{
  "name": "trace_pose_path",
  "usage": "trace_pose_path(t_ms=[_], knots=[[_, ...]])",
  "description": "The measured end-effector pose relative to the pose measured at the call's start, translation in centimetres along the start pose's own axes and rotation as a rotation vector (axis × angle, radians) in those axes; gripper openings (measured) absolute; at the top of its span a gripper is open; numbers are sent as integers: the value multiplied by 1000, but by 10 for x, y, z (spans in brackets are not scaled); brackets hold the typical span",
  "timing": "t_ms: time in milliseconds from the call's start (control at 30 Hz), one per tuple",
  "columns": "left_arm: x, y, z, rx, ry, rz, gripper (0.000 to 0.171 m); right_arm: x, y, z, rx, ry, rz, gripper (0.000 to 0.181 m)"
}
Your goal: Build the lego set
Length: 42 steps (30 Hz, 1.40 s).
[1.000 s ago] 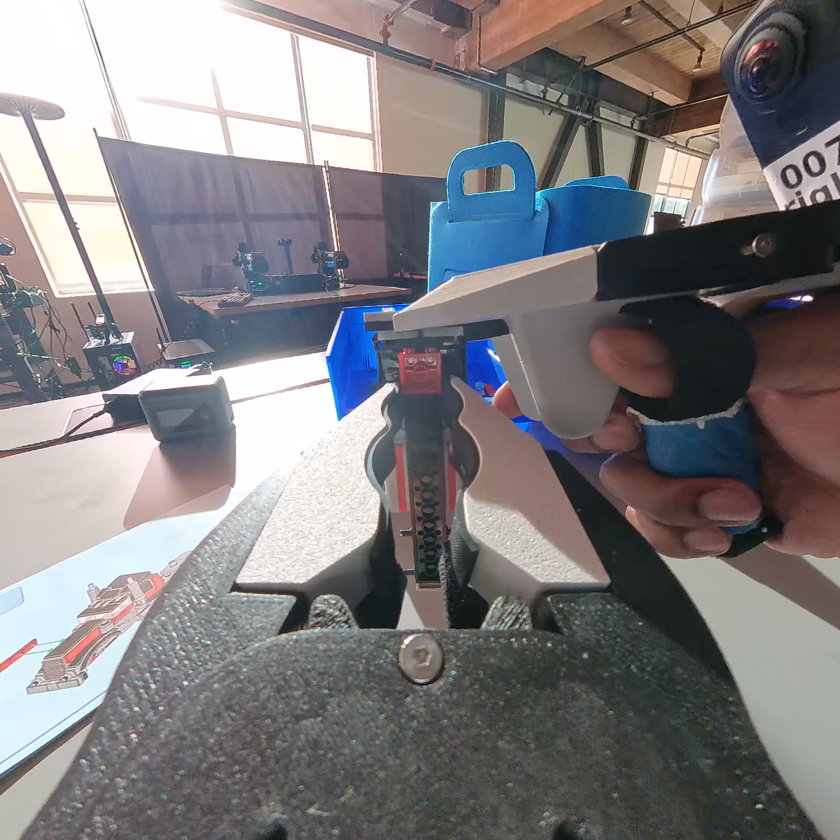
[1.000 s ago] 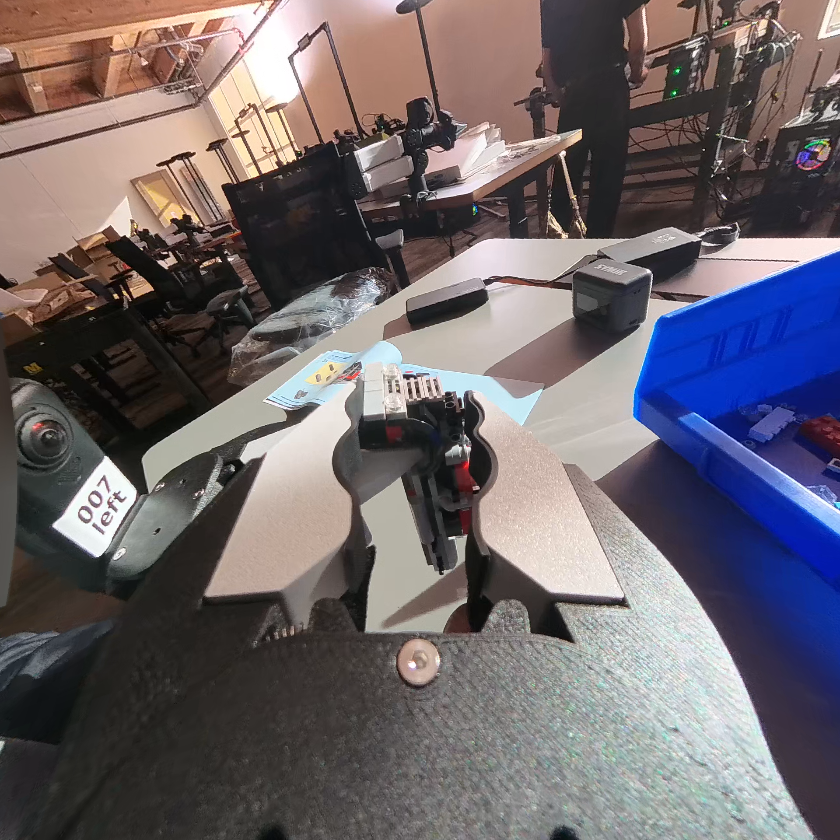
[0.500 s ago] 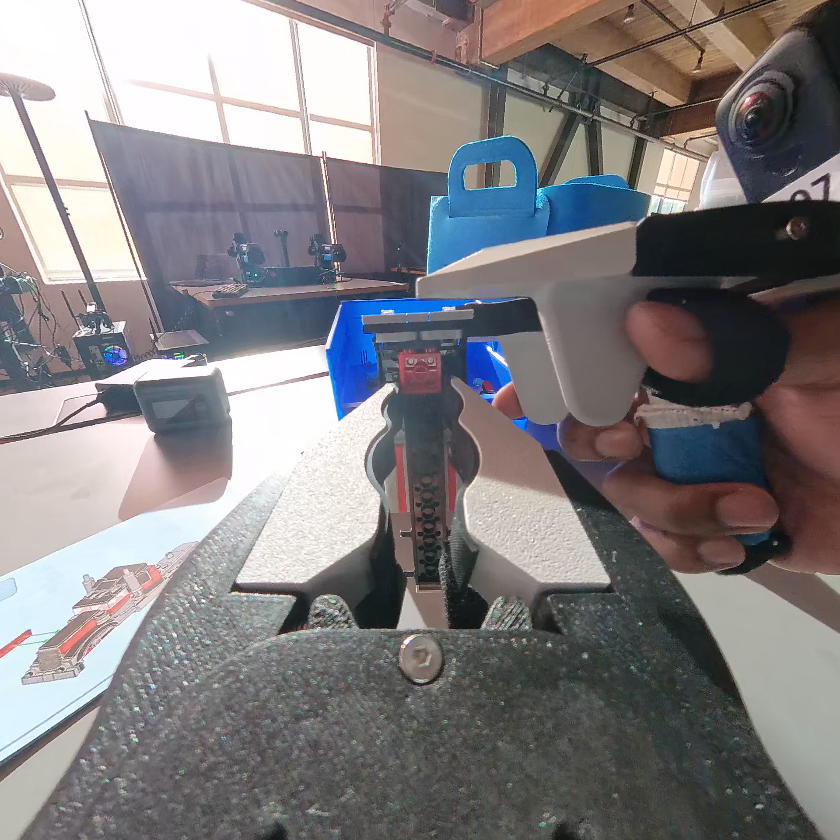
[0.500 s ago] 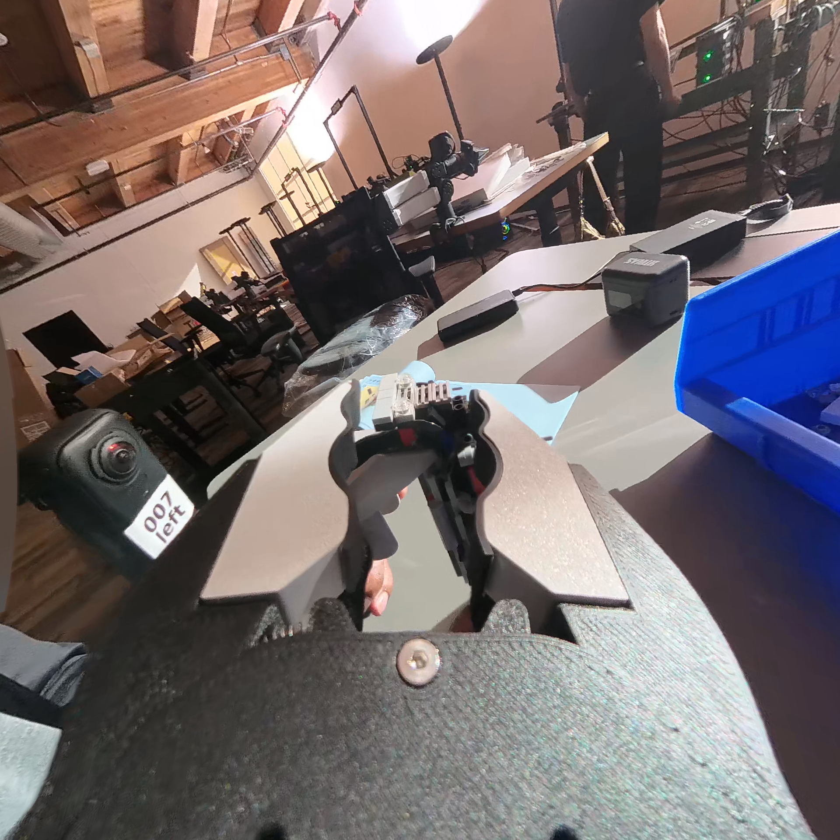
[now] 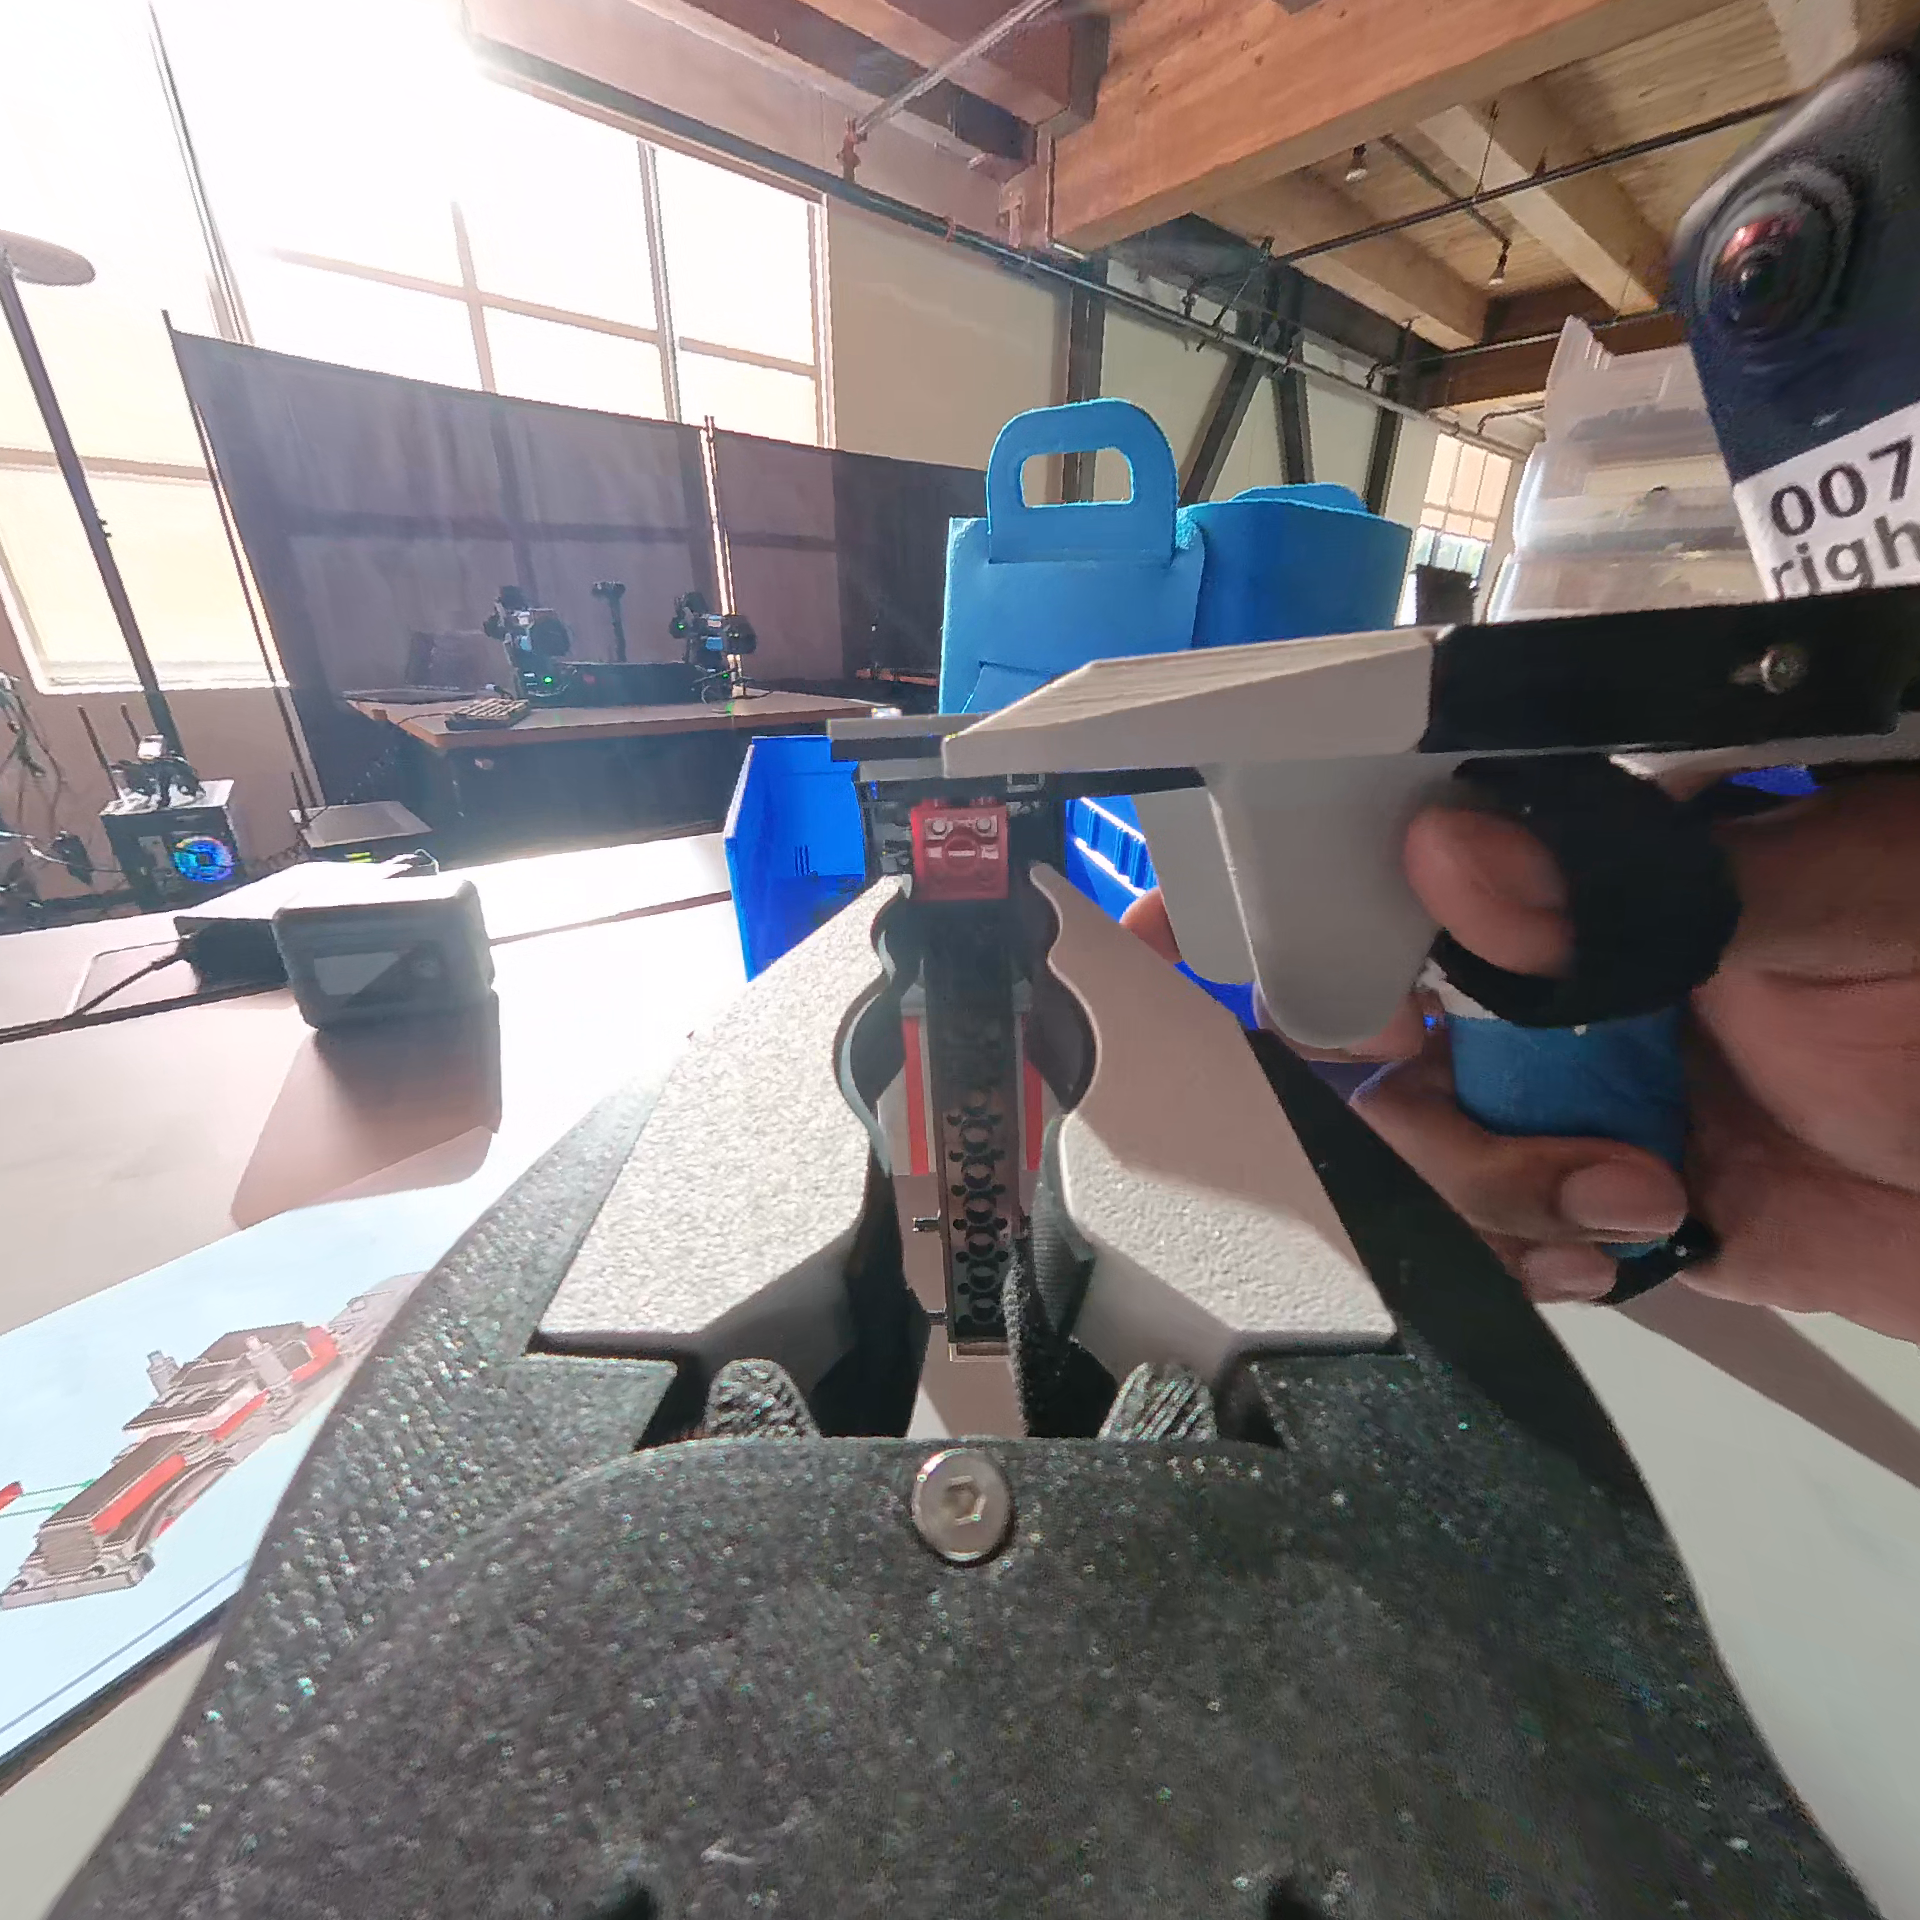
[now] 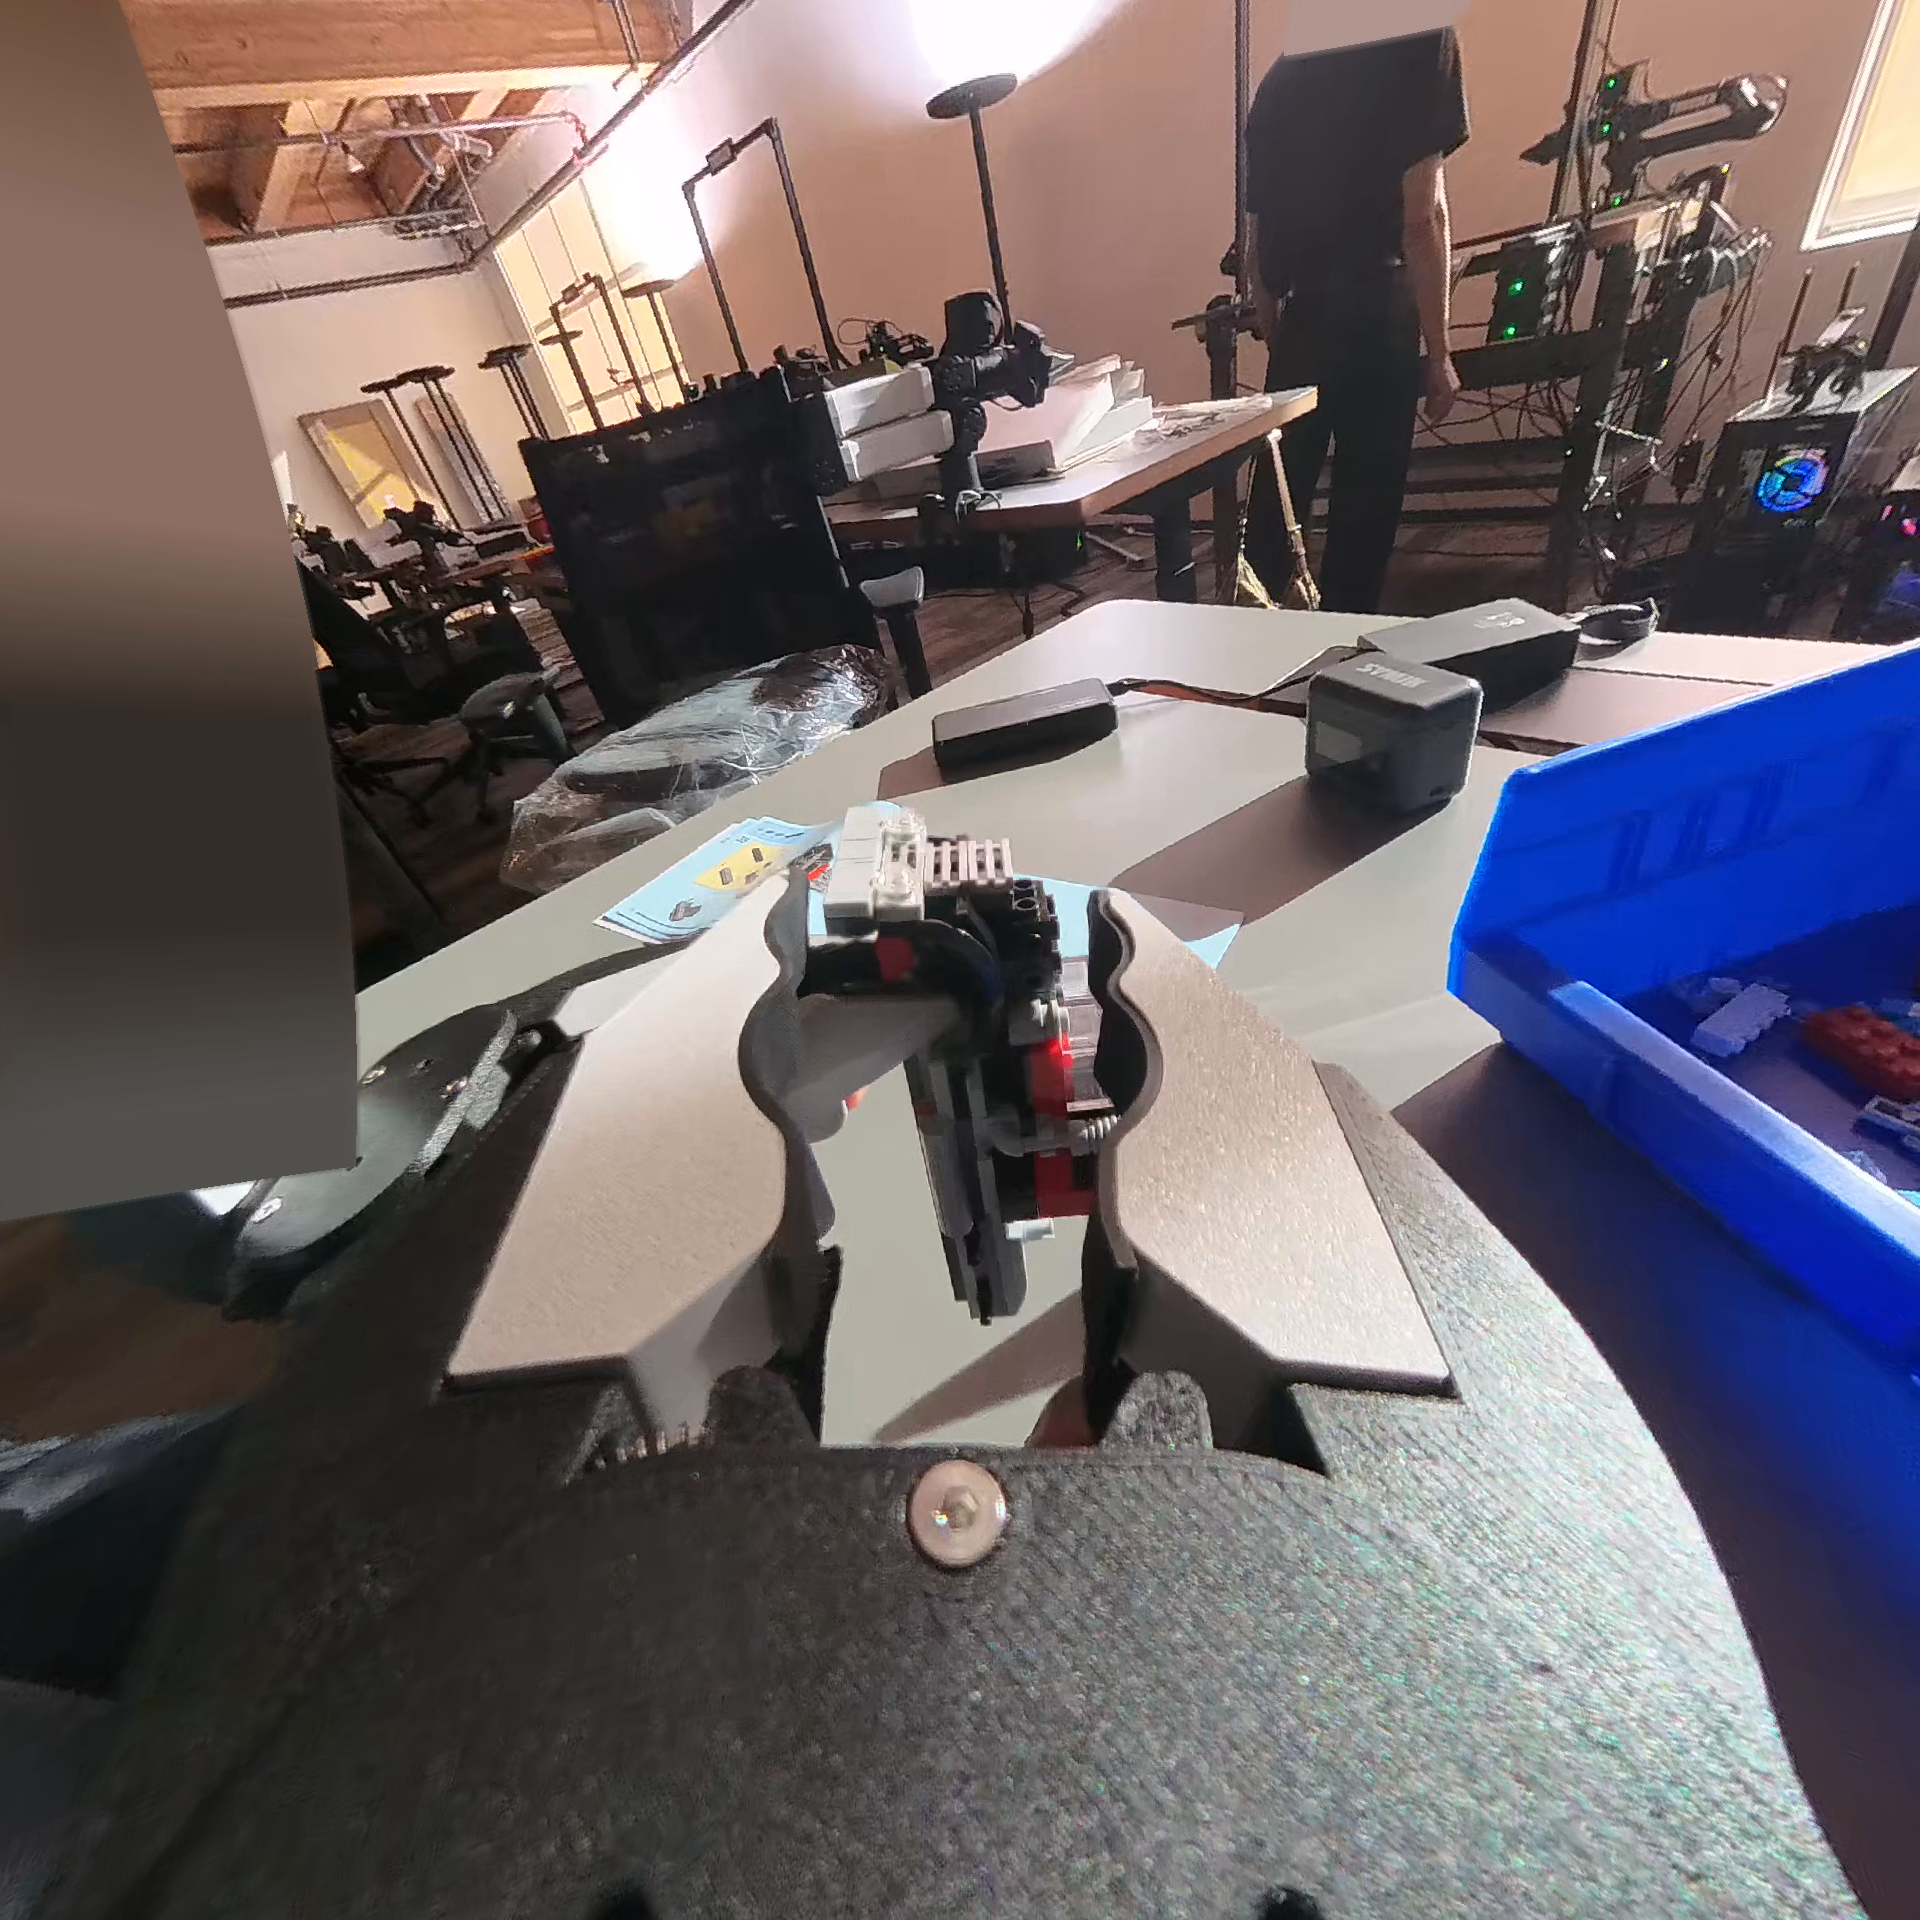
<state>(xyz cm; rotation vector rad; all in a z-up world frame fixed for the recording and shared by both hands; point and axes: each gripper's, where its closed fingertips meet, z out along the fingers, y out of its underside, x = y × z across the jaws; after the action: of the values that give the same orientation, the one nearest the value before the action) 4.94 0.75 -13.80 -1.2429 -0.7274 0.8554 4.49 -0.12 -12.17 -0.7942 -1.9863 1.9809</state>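
Observation:
A lego model of black, red and grey bricks stands upright between my left gripper's fingers, which are shut on its sides above the table. My right gripper, held by a hand, reaches in from the right and lies level across the model's top end. In the right wrist view the right gripper closes around the model's grey, studded end. One grey finger of the left gripper shows between the jaws beside the model.
A blue bin with loose bricks stands at the right; it also shows behind the model in the left wrist view. An instruction sheet lies on the table at left. A small dark box, a black pack and a blue felt bag stand farther back. A person stands at a far table. Less than 4 cm separates the two grippers' tips.
The right gripper shifted slightly right and up, then came back over the model's top. The right wrist view tipped up and then down again. Both grippers kept their hold on the model.

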Motion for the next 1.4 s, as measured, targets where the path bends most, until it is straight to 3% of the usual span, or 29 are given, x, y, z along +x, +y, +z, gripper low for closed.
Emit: trace_pose_path(t_ms=[200, 667, 800, 1400], knots=[[0, -2, 0, 25, 23, -58, 16, -3, 1, -1, 22, 3, 19, 54], [9, 6, 6, -11, 26, 42, 16, 6, -3, -7, 47, 53, -133, 43], [11, 7, 7, -14, 30, 51, 16, 6, -2, -7, 41, 50, -127, 35], [13, 4, 4, 2, 37, 47, 16, 6, -2, -8, 51, 56, -89, 35]])
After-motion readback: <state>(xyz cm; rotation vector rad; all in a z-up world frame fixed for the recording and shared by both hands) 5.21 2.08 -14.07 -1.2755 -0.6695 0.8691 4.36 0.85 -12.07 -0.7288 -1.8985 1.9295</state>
